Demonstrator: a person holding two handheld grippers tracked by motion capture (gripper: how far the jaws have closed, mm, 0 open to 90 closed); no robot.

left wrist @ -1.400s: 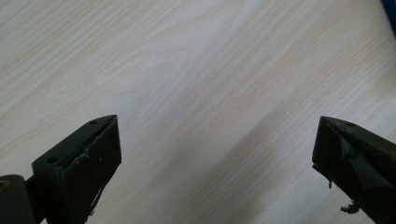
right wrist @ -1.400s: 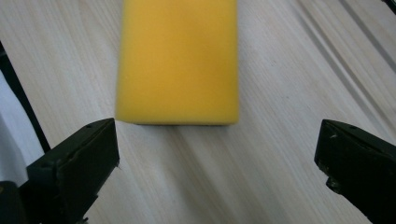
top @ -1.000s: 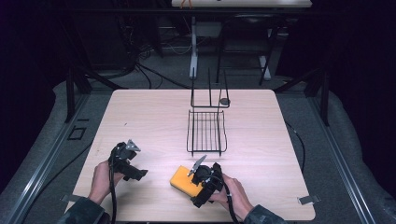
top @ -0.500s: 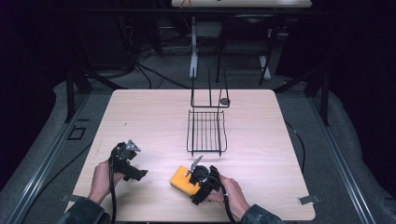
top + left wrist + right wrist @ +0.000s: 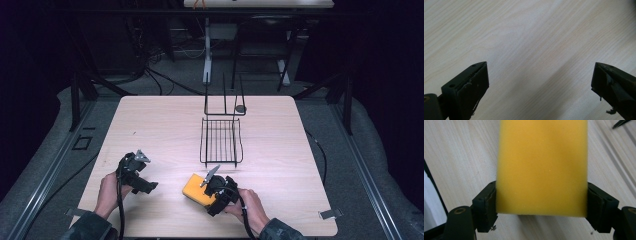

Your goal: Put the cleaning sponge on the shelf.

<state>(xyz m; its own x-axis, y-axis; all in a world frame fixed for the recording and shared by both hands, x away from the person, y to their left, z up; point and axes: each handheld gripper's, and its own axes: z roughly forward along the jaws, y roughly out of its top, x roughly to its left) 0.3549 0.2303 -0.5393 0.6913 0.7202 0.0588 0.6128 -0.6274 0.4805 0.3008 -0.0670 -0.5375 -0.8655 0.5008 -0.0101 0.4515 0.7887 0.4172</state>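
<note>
One yellow sponge [image 5: 196, 188] lies near the front of the worktop [image 5: 165, 125], just before the single wire rack [image 5: 221, 141]. The right gripper [image 5: 541, 197] has just been closing its jaws, which now clamp the sponge's two sides. The left gripper [image 5: 540, 82] hangs with jaws wide over bare wood.

High view: fixed, above near edge, faces fwd and down over whole table [image 5: 150, 120]. Left gripper view: v. close, aimed down at bare tabletop. Right gripper view: v. close on sponge [image 5: 541, 167]; shares sponge [image 5: 196, 188] and tabletop w/ high view.
</note>
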